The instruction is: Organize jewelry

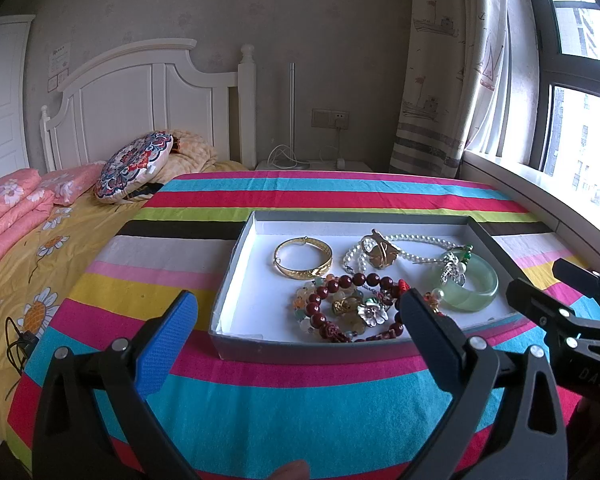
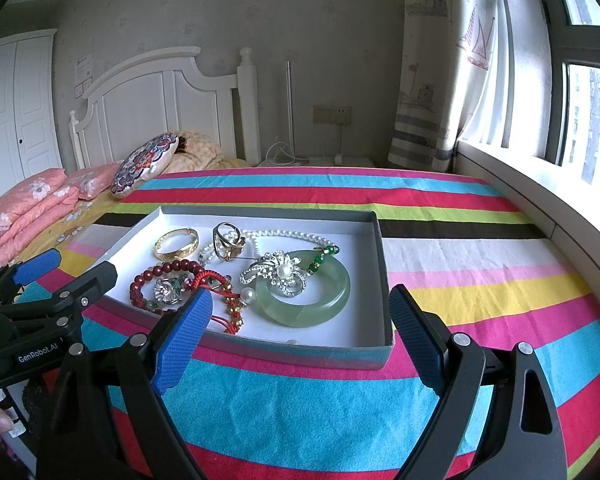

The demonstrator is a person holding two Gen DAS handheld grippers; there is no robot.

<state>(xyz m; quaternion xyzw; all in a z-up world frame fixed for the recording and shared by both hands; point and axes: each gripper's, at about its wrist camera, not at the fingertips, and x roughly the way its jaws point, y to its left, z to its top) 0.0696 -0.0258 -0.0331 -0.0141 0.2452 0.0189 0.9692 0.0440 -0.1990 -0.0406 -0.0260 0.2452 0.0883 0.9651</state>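
A shallow grey box (image 1: 236, 264) with a white floor lies on the striped cloth (image 1: 300, 412) and holds the jewelry. Inside it are a gold bangle (image 1: 308, 272), a pearl necklace (image 1: 420, 238), a dark red bead bracelet (image 1: 340, 284), a pale green jade bangle (image 2: 300, 314) and a rhinestone brooch (image 2: 280, 272). My left gripper (image 1: 300, 312) hovers open at the box's near edge, nothing between its fingers. My right gripper (image 2: 300, 312) is open too, over the box's near right part, and holds nothing. Each gripper shows at the side of the other's view.
A bed with a yellow flowered sheet (image 1: 40, 264), pink quilts (image 1: 12, 204) and a patterned cushion (image 1: 134, 166) lies left of the cloth. A windowsill (image 2: 540, 196) and a curtain (image 1: 448, 80) stand at the right. A white nightstand (image 1: 312, 165) with cables sits beyond the far edge.
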